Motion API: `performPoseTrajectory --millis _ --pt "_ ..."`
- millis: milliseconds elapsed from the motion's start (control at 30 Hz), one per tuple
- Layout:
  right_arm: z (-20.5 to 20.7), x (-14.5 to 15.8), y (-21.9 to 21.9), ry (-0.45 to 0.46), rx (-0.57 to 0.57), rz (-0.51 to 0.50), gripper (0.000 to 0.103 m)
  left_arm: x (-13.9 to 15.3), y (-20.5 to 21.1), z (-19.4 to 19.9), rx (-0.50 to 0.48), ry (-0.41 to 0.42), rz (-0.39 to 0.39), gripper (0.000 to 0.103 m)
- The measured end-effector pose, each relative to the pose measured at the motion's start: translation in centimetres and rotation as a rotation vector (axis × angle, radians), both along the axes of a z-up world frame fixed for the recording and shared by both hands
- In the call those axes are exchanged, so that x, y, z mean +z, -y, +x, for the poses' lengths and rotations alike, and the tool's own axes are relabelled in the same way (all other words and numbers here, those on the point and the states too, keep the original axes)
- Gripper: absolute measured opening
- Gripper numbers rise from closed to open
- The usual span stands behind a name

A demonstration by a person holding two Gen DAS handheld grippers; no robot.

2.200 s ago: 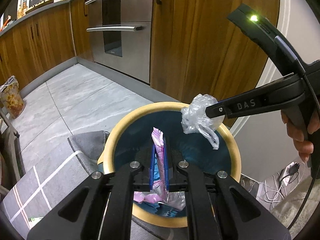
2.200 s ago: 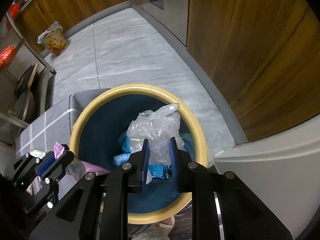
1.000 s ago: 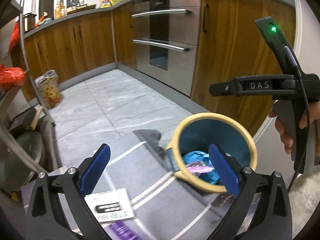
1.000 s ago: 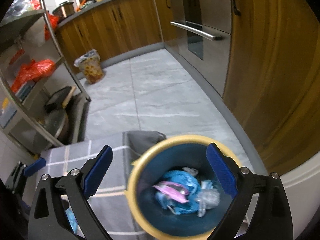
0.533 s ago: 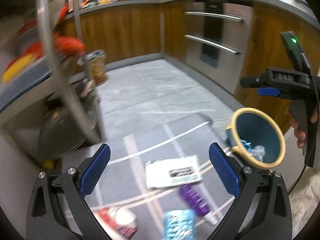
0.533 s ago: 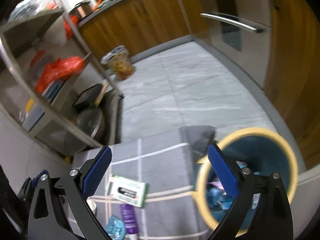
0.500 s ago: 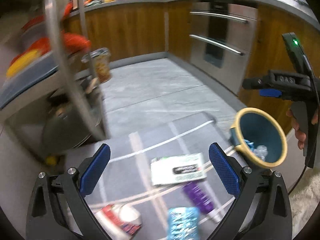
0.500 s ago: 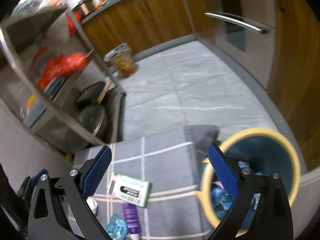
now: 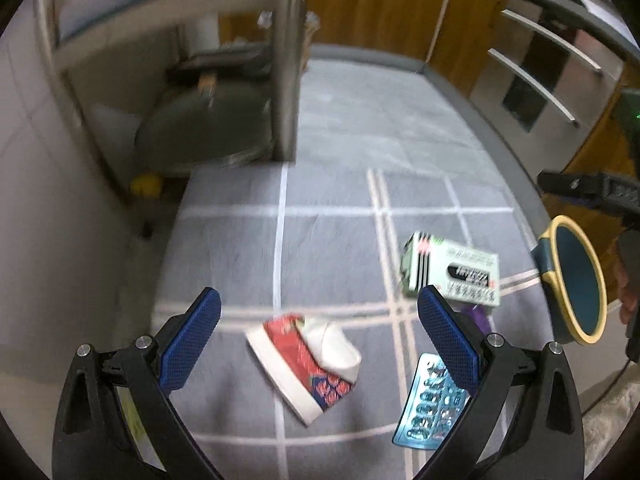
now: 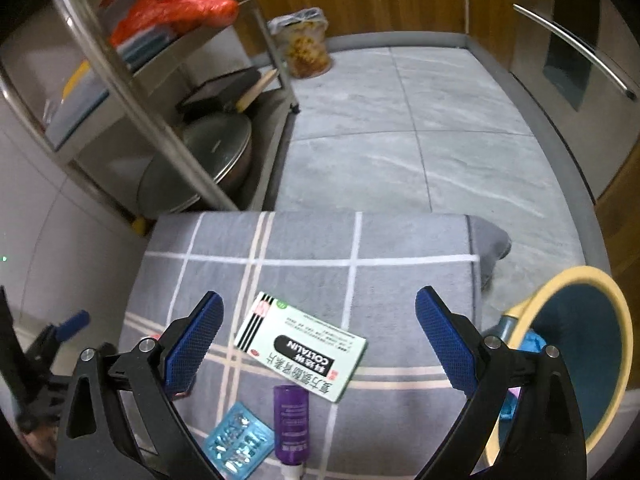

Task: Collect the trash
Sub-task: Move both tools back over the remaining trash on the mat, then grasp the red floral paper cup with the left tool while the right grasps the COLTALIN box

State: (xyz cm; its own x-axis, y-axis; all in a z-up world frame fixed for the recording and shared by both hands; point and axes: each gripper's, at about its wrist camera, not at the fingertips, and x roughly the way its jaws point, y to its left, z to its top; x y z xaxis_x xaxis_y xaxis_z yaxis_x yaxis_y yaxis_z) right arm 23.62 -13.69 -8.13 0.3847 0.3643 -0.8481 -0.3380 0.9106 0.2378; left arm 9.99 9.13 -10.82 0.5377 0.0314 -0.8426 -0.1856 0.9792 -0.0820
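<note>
Both grippers, left gripper and right gripper, are hovering with jaws wide and empty; next is probably gripping the red wrapper and medicine box for the bin.

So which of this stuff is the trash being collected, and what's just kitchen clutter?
For the job:
- green medicine box
- purple tube
- blue blister pack
- red-and-white packet
- bin

Just lying about:
- pan lid
- red bag
- snack bag
- oven

Both grippers — left gripper, right gripper — emptied, jaws wide, swung from bin to cloth litter.
</note>
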Motion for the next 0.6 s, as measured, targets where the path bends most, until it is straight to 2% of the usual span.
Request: performPoseTrajectory --millis 133,233,400,600 --pt "-0.1 0.1 -0.3 0.006 0.014 -0.01 0.096 -2.8 1.3 -0.2 0.015 -0.084 0.065 0.097" --pt "-0.1 0.1 0.0 0.003 0.008 -0.012 0.096 -4.3 1.4 -0.2 0.051 -0.136 0.084 0.097" --pt "-0.1 0.1 0.6 0.002 0.004 -0.021 0.096 -6.5 0.1 -0.3 0.133 -0.21 0.02 0.097" --pt "-0.1 0.2 1.0 0.005 -0.001 -0.015 0.096 -8.2 0.0 0.1 0.143 -0.268 0.016 0.097"
